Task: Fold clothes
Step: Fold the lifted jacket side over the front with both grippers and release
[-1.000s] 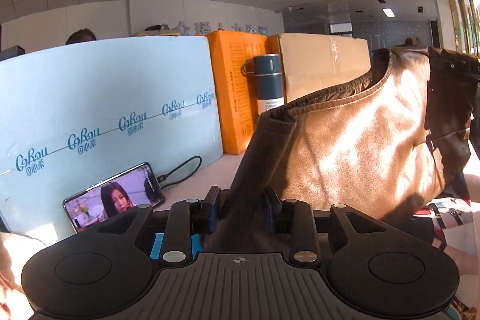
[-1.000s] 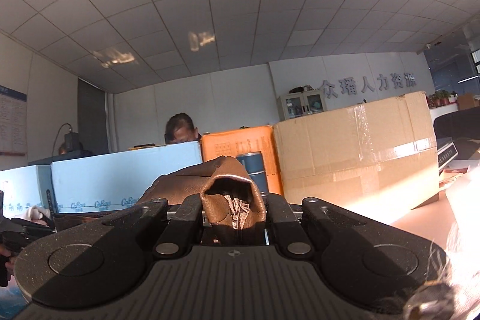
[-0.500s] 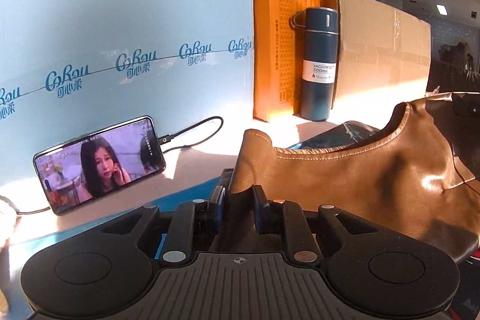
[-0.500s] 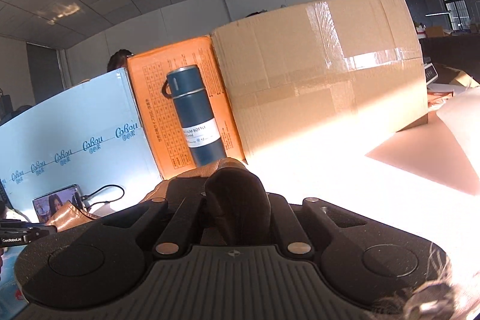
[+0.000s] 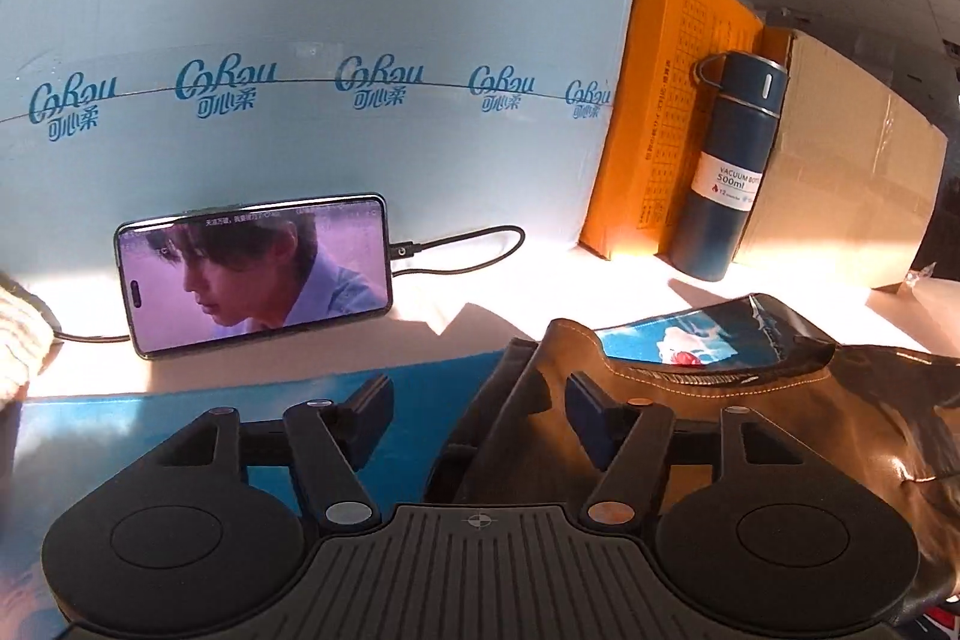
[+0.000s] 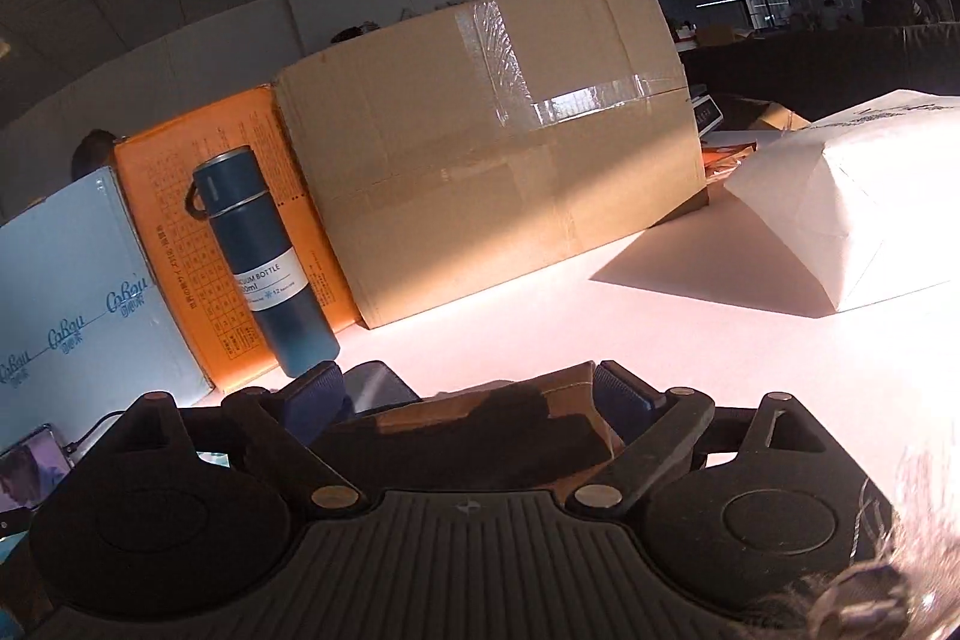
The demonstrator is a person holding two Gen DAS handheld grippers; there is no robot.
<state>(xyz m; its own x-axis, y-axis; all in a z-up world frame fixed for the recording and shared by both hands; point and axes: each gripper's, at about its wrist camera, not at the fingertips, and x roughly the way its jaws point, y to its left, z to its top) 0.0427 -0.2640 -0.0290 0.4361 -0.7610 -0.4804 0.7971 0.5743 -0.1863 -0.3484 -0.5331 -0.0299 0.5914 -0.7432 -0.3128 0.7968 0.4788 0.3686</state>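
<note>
A brown leather garment [image 5: 750, 418] lies on the table over a blue mat [image 5: 180, 412]. In the left wrist view its left edge sits between the spread fingers of my left gripper [image 5: 474, 394], which is open. In the right wrist view the garment's other edge [image 6: 498, 418] lies flat between the spread fingers of my right gripper [image 6: 468, 394], which is open too. Both grippers are low, close to the table.
A phone [image 5: 258, 271] playing video leans on a pale blue box [image 5: 312, 70] with a cable [image 5: 462, 250]. An orange box [image 5: 666, 100], a blue vacuum bottle [image 5: 729, 172] and a big cardboard box [image 6: 492, 148] stand behind. A white paper bag [image 6: 840, 208] lies at right.
Both grippers came down from high up to the table with the garment, then opened and let it go. The garment now lies flat.
</note>
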